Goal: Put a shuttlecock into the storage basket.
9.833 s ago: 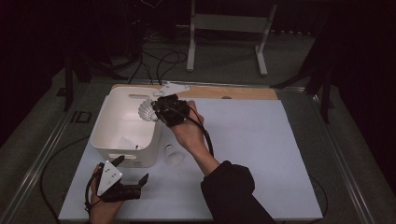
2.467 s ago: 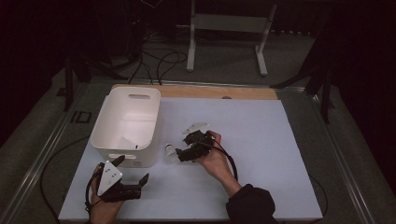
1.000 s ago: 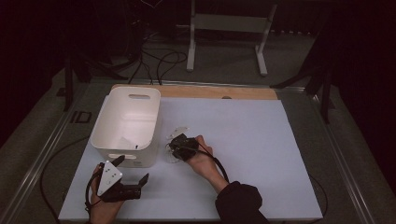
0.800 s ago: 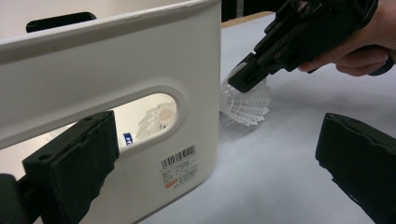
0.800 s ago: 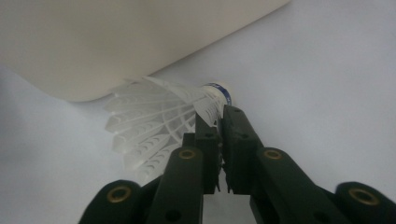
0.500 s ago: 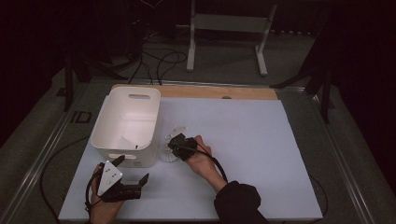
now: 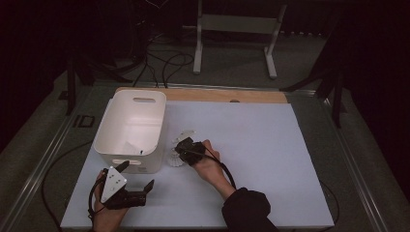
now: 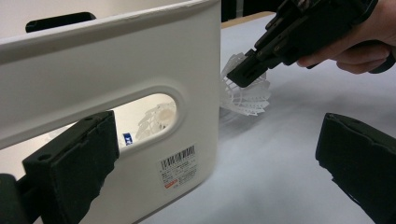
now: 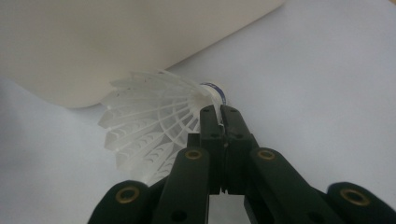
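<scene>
The right gripper has swung in beside the bin and now pinches a shuttlecock by its skirt, likely bound for the bin, while the left gripper idles, jaws apart.

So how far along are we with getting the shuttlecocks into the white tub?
Done: one white feathered shuttlecock already lies inside the white plastic tub, seen through its handle slot. In hand: the right gripper is shut on the skirt of a second white shuttlecock, on the white table sheet beside the tub. Left: lifting it in, and another white piece past it, too small to identify. The left gripper is open, idle.
</scene>
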Action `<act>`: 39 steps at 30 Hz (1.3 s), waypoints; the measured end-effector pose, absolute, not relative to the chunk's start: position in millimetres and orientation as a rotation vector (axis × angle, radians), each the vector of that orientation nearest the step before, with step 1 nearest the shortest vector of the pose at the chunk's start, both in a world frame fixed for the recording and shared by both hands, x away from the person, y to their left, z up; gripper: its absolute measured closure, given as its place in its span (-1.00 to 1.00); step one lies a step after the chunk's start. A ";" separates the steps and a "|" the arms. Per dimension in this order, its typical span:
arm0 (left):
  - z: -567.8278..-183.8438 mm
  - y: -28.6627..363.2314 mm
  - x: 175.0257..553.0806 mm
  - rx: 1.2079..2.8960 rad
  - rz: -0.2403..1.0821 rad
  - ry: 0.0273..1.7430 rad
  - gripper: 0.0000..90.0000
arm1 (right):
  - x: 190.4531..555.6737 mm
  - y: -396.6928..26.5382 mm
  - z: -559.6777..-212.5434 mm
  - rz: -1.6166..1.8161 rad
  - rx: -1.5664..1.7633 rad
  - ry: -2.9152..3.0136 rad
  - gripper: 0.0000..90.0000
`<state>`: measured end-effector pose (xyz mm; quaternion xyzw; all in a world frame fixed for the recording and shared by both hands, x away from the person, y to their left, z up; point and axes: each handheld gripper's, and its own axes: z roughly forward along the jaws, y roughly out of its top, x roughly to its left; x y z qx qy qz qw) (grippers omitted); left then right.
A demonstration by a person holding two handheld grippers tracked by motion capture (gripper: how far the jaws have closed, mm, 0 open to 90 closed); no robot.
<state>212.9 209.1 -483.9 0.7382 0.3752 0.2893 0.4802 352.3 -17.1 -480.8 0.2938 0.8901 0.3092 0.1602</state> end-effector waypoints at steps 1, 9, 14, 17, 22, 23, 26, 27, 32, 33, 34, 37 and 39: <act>-484.0 209.0 213.0 1.801 0.706 0.915 -1.00 | 352.6 -17.6 -480.6 0.881 0.836 2.542 0.98; -483.9 209.2 213.0 1.802 0.706 0.916 -1.00 | 352.3 -18.8 -477.7 0.901 0.865 2.531 0.98; -483.9 209.1 213.0 1.799 0.706 0.917 -1.00 | 351.7 -18.6 -476.4 0.905 0.867 2.530 0.98; -484.0 209.0 213.0 1.799 0.705 0.917 -1.00 | 351.4 -18.7 -475.5 0.901 0.871 2.530 0.98; -484.0 208.9 213.0 1.799 0.705 0.917 -1.00 | 351.3 -19.8 -474.5 0.902 0.871 2.532 0.98; -484.1 208.8 213.0 1.799 0.705 0.917 -1.00 | 351.3 -19.9 -474.6 0.902 0.869 2.530 0.98; -484.1 208.8 213.1 1.799 0.705 0.917 -1.00 | 351.2 -20.2 -474.4 0.902 0.872 2.529 0.98; -484.1 208.9 213.1 1.799 0.705 0.918 -1.00 | 351.2 -20.2 -473.9 0.912 0.882 2.522 0.98; -484.1 208.9 213.1 1.802 0.705 0.917 -1.00 | 350.9 -20.7 -473.0 0.910 0.890 2.518 0.98; -484.1 209.0 213.1 1.804 0.705 0.916 -1.00 | 350.9 -21.0 -472.8 0.912 0.892 2.518 0.98; -484.1 208.9 213.1 1.803 0.705 0.917 -1.00 | 350.9 -21.4 -472.6 0.908 0.892 2.518 0.98; -484.1 208.8 213.1 1.801 0.705 0.918 -1.00 | 351.1 -22.1 -472.5 0.911 0.891 2.515 0.98; -484.1 208.9 213.2 1.804 0.705 0.917 -1.00 | 351.2 -22.8 -471.8 0.909 0.894 2.512 0.98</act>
